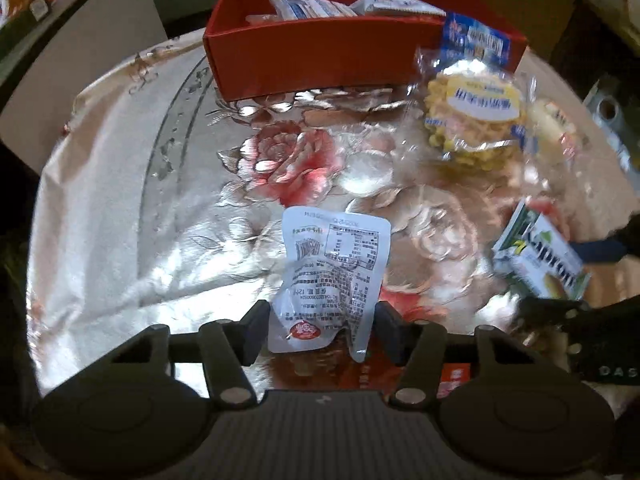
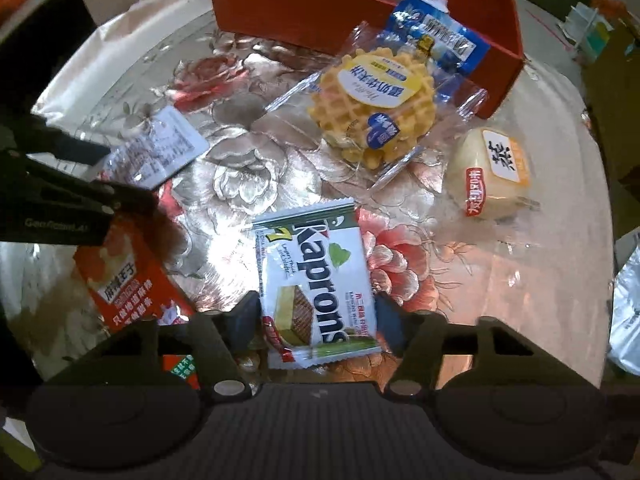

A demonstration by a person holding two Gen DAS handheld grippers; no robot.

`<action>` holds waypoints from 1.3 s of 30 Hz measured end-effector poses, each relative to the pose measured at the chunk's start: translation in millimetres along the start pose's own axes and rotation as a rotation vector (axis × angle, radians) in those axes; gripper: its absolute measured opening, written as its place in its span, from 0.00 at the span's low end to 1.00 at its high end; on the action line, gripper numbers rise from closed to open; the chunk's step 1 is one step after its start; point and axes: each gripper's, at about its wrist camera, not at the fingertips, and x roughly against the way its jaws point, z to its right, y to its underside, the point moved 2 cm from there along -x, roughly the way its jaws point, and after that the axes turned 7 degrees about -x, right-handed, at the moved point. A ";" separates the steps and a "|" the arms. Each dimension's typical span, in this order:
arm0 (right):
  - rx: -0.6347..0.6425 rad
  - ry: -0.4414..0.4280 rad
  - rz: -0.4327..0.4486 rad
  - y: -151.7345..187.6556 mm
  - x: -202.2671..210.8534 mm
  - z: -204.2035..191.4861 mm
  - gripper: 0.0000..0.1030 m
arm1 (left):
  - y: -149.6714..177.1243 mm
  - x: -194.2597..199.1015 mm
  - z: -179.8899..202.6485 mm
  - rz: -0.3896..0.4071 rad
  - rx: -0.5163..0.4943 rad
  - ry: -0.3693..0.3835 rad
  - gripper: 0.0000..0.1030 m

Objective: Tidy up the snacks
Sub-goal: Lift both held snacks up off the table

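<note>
- Your left gripper (image 1: pixel 322 326) is clamped on a crumpled white plastic snack pouch with black print and a small red seal (image 1: pixel 332 276); both black pads press its lower sides, and the pouch stands up from between them
- Your right gripper (image 2: pixel 318 326) is pinched on a white and green Kaprons wafer packet (image 2: pixel 316 284), one pad at each long edge of the wrapper
- Both packets hang over a shiny embossed tablecloth with pink roses (image 1: pixel 296 160)
- Just left of the right gripper, an orange-red snack packet with white lettering (image 2: pixel 128 280) lies flat on the cloth, partly under the left tool's dark arm
- Farther out, a round yellow waffle in a clear wrapper with a blue and white label (image 2: pixel 372 108) rests near the middle of the table
- To its right, well apart from the wafer, sits a pale round bun in clear film with a white and orange label (image 2: pixel 492 172)
- At the far edge stands a red rectangular cardboard box (image 1: pixel 320 52), with white and blue packets already inside it
- A blue foil packet (image 2: pixel 440 40) leans against the box's front wall, touching the waffle's wrapper
</note>
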 end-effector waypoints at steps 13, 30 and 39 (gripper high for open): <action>-0.146 -0.096 0.086 -13.8 27.5 31.6 0.64 | -14.4 20.5 -10.5 0.087 0.074 0.063 0.48; -0.068 0.034 0.023 -19.4 -8.6 18.9 0.66 | -10.8 -8.6 4.2 0.009 -0.007 0.008 0.49; -0.138 -0.058 0.074 -16.1 21.4 29.8 0.63 | -17.9 17.3 1.8 0.085 0.037 0.062 0.49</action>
